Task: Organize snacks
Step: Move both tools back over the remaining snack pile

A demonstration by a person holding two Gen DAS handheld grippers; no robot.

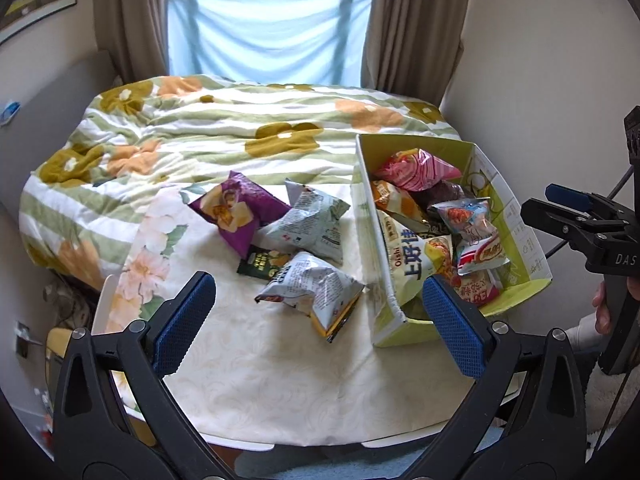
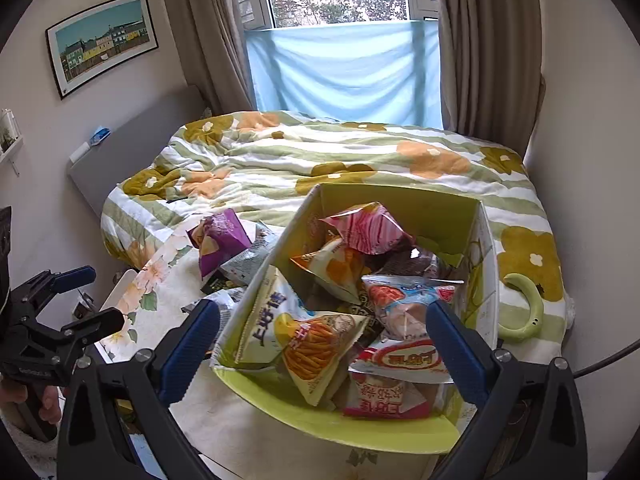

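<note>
The green cardboard box (image 2: 400, 208) is sitting on the surface (image 1: 260, 380), heaped with snack packets, and I am holding my right gripper (image 2: 320, 348) over its near end, jaws spread wide and pinching nothing. My left gripper (image 1: 316, 320) is hovering, jaws spread and empty, above the loose silver packet (image 1: 312, 288); purple packet (image 1: 236, 208) lying beyond.

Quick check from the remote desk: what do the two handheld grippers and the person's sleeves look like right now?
Both the left gripper and right gripper are black frames with silver rivets and textured blue pads on the fingers. Seen from the side, the right gripper's body carries white lettering starting "DAS", and thin dark cables run past it. A fuzzy off-white sleeve shows at the wrist.
</note>
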